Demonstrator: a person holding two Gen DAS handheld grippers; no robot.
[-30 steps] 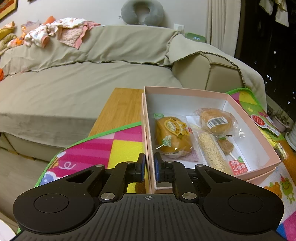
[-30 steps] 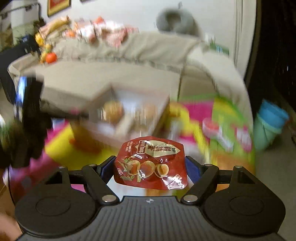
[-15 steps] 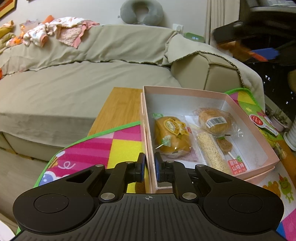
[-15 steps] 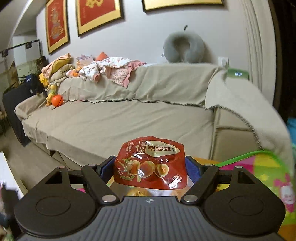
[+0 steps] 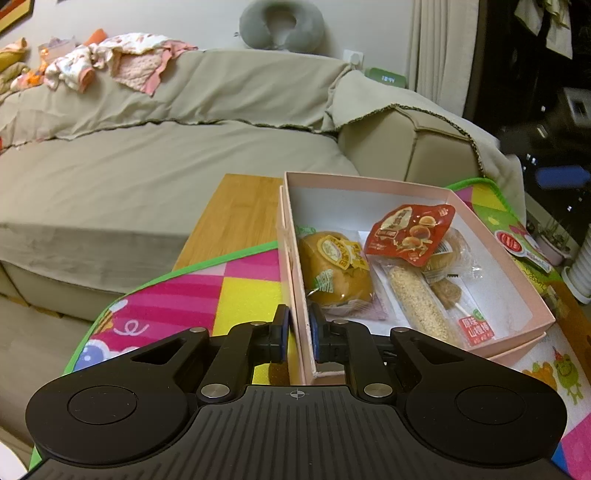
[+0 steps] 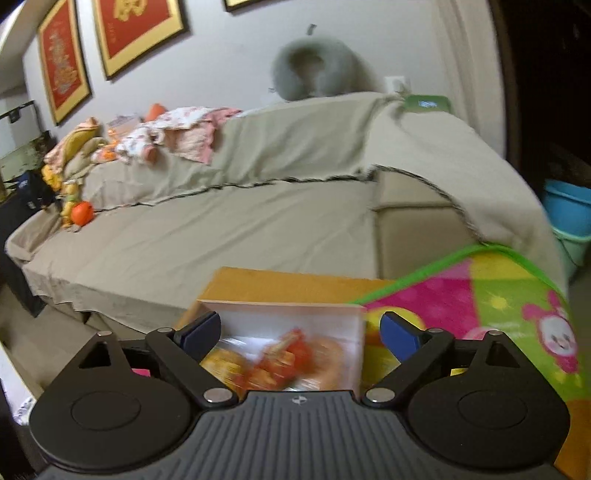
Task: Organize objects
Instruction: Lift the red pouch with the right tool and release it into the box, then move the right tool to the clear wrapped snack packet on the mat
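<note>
A pink box (image 5: 406,184) stands on a colourful mat (image 5: 207,291) over a wooden table. My left gripper (image 5: 300,334) is shut on the box's near left wall. Inside lie a wrapped yellow bun (image 5: 334,269), a sesame stick (image 5: 417,299), another wrapped bun, and a red snack packet (image 5: 410,232) resting on top of them. My right gripper (image 6: 301,330) is open and empty just above the box (image 6: 284,308). The red packet (image 6: 286,360) shows blurred below it.
A beige sofa (image 5: 166,158) with clothes (image 5: 122,62) and a grey neck pillow (image 5: 280,24) stands behind the table. A red-and-white packet (image 5: 517,243) lies on the mat to the box's right. Blue and green tubs (image 6: 569,218) stand at the far right.
My right gripper opened and let go of the red snack packet, which now lies in the box. My left gripper kept its hold on the box wall.
</note>
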